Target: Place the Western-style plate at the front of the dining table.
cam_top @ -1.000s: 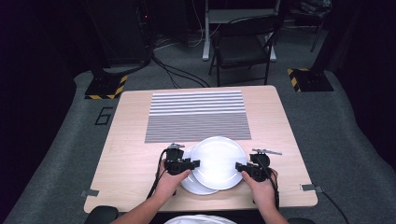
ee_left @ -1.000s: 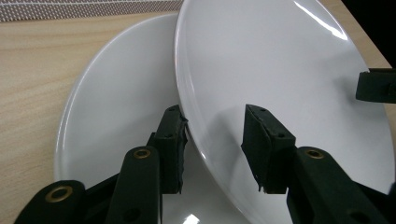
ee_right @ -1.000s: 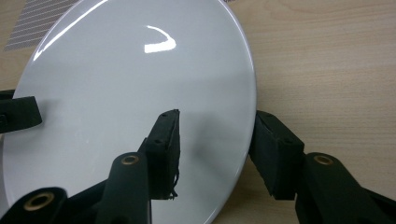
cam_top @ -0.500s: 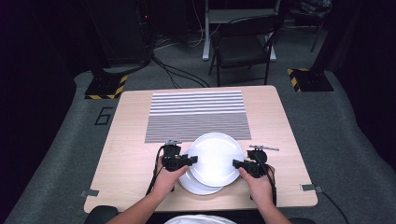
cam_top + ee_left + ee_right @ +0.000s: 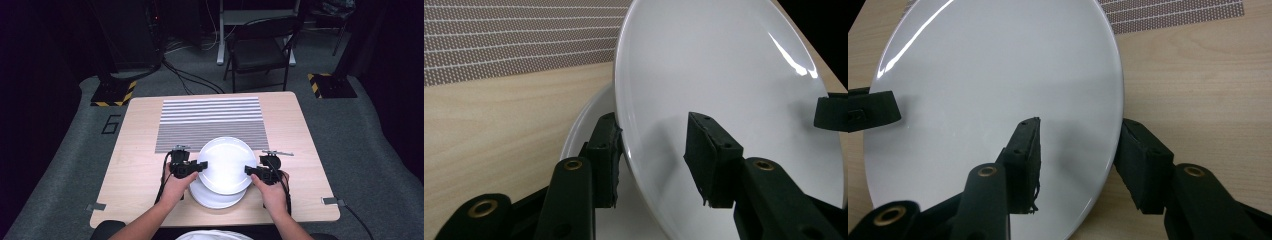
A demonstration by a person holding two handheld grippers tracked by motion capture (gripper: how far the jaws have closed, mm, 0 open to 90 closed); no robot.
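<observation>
A white plate (image 5: 225, 164) is held tilted between both grippers, just above a second white plate (image 5: 215, 200) that lies on the table. My left gripper (image 5: 202, 166) is shut on the upper plate's left rim; in the left gripper view one pad is under the plate (image 5: 724, 65) and one on top, with the lower plate (image 5: 584, 125) behind them. My right gripper (image 5: 248, 170) is shut on the opposite rim. In the right gripper view its jaws straddle the edge of the plate (image 5: 998, 75), and the left gripper's jaw tip (image 5: 870, 111) shows at the far side.
A grey striped mat (image 5: 210, 122) covers the far middle of the wooden table (image 5: 135, 165). Beyond the table stand a folding chair (image 5: 260, 50) and floor cables. Something white and round (image 5: 210, 235) shows at the near edge, below the table.
The held plate and both grippers have shifted slightly away from the person, toward the striped mat, uncovering more of the lower plate.
</observation>
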